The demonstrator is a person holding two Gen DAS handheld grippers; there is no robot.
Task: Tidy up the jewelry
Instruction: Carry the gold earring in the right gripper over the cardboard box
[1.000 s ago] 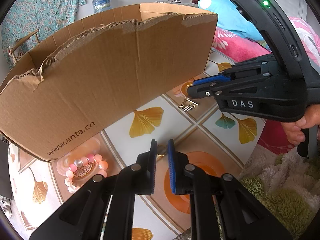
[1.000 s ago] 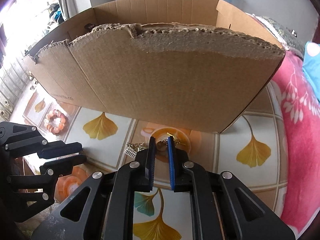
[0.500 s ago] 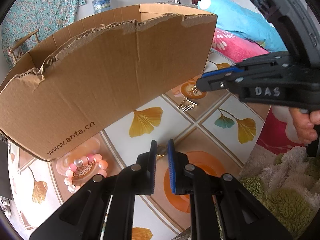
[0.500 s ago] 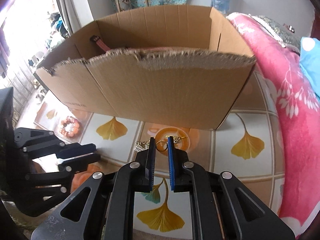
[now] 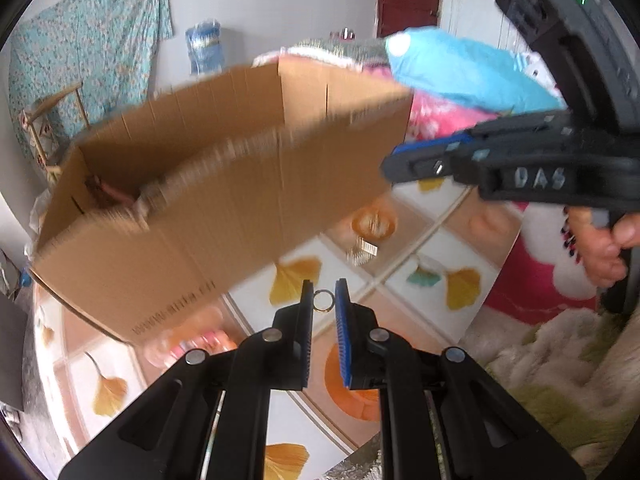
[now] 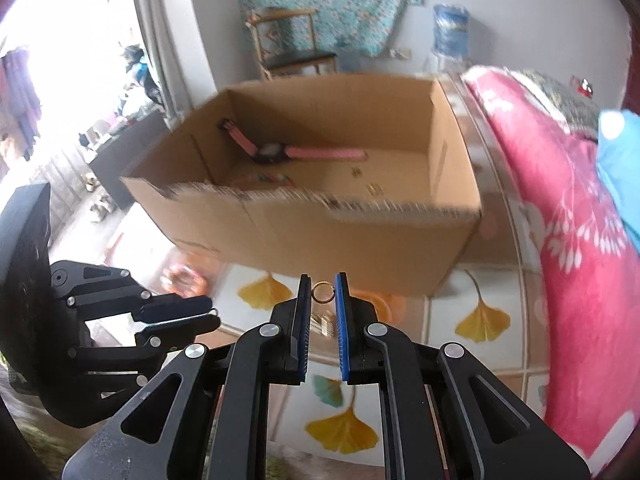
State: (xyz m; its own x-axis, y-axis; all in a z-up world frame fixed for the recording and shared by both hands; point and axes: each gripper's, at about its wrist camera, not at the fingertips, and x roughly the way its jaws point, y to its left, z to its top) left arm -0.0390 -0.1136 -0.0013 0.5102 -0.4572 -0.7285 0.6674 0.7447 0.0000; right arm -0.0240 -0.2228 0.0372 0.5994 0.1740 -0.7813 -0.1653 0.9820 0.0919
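My left gripper [image 5: 324, 287] is shut on a small gold ring [image 5: 323, 301], held in the air in front of the open cardboard box [image 5: 224, 216]. My right gripper [image 6: 323, 281] is shut on another small gold ring [image 6: 322, 293], raised above the box's torn near rim [image 6: 320, 204]. Inside the box lie a pink-strapped watch [image 6: 292, 153] and small gold pieces [image 6: 374, 188]. Each view shows the other gripper: the right gripper [image 5: 394, 164] at upper right, the left gripper [image 6: 210, 314] at lower left. A pink bead bracelet [image 5: 200, 345] and a gold charm [image 5: 365, 249] lie on the floor.
The floor mat [image 6: 484, 322] has a yellow leaf pattern. A pink blanket [image 6: 560, 216] and blue pillow [image 5: 460, 68] lie to the right. A shaggy green rug [image 5: 560, 360] is at the near right. A wooden chair [image 6: 292, 40] stands behind the box.
Both grippers have risen from the floor with their rings still pinched. The views now look over the box's rim, and in the right wrist view its inside has come into sight.
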